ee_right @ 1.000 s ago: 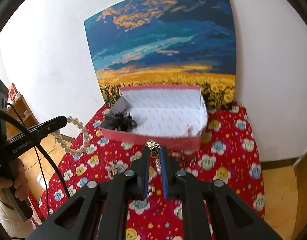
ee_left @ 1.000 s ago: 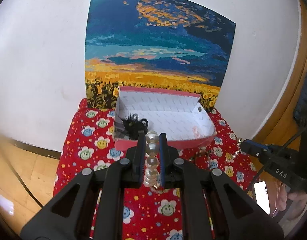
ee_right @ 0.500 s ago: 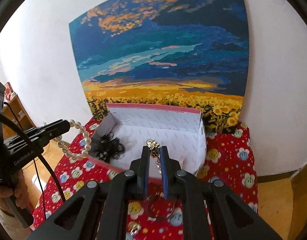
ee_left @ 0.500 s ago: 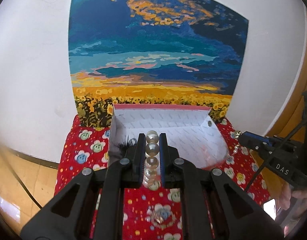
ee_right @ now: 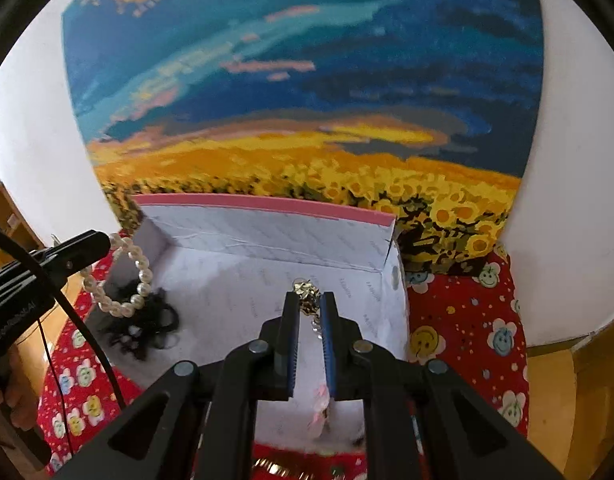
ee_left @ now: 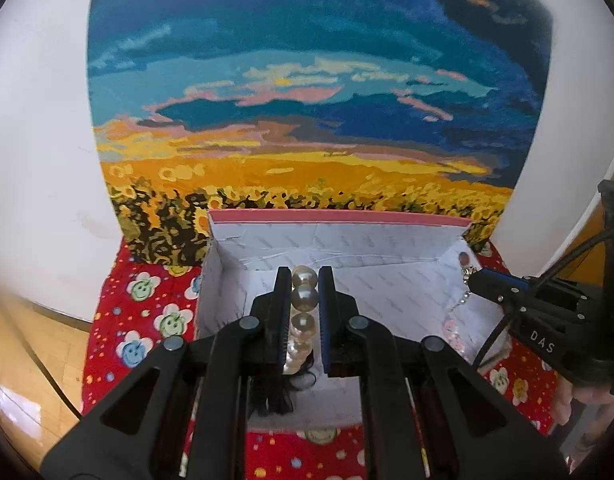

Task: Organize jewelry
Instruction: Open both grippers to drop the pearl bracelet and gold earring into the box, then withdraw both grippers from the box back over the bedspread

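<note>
A pink box with a white patterned lining [ee_left: 347, 236] [ee_right: 267, 240] stands open on the red flower cloth. My left gripper [ee_left: 304, 280] is shut on a pearl bracelet [ee_left: 303, 300], holding it over the box's left part; the bracelet loop also shows in the right wrist view [ee_right: 125, 280]. My right gripper [ee_right: 308, 300] is shut on a gold chain piece [ee_right: 307, 294], held over the box's right part; it also shows in the left wrist view [ee_left: 473, 276]. A black hair tie bundle [ee_right: 143, 324] lies in the box's left end.
A sunflower painting [ee_left: 307, 100] leans on the white wall right behind the box. A pale pink item [ee_right: 321, 404] lies in the box near its front wall. The red cloth [ee_right: 467, 320] extends on both sides. Wooden floor lies beyond.
Both grippers have moved forward from above the cloth to over the box's inside, each still holding its piece. The box now fills more of both views.
</note>
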`<state>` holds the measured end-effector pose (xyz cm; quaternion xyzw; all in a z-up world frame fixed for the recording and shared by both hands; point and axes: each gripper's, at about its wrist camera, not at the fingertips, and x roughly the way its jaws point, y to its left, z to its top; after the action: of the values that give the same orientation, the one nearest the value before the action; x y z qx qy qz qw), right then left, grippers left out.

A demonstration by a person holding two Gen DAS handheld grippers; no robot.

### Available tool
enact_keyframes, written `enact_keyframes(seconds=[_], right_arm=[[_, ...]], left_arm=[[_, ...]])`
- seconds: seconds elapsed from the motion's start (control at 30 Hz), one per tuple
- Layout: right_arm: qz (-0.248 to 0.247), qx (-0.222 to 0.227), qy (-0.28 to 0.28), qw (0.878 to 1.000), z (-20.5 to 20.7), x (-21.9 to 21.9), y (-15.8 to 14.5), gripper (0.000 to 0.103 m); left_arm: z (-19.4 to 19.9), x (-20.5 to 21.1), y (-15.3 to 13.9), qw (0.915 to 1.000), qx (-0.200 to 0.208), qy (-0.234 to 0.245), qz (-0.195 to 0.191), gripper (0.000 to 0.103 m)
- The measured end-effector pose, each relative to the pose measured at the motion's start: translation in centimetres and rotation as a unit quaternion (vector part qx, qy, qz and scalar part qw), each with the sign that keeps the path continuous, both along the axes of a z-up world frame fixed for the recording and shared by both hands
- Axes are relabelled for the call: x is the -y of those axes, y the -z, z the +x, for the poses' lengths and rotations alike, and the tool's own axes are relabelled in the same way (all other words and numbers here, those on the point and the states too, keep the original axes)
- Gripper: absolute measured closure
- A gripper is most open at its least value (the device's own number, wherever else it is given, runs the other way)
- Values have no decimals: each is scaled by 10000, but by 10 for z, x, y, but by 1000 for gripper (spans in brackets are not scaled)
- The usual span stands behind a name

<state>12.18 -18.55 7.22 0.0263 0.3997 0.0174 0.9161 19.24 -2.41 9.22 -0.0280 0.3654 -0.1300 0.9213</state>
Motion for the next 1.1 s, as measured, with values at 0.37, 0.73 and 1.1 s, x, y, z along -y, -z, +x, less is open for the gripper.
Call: enact_keyframes(seconds=[0.37,0.73,1.1], right_arm=[[-139,-192,20,9997,33,14,28,91],[147,-338,114,9993,43,30,46,88],[427,-13,76,9991,18,24,20,54]], left_arm=[[39,-3,25,9994,-36,-232,242,98],[53,-22,44,9984,-399,-326,211,88],[31,-29,36,9986,-435,-292,56,49]])
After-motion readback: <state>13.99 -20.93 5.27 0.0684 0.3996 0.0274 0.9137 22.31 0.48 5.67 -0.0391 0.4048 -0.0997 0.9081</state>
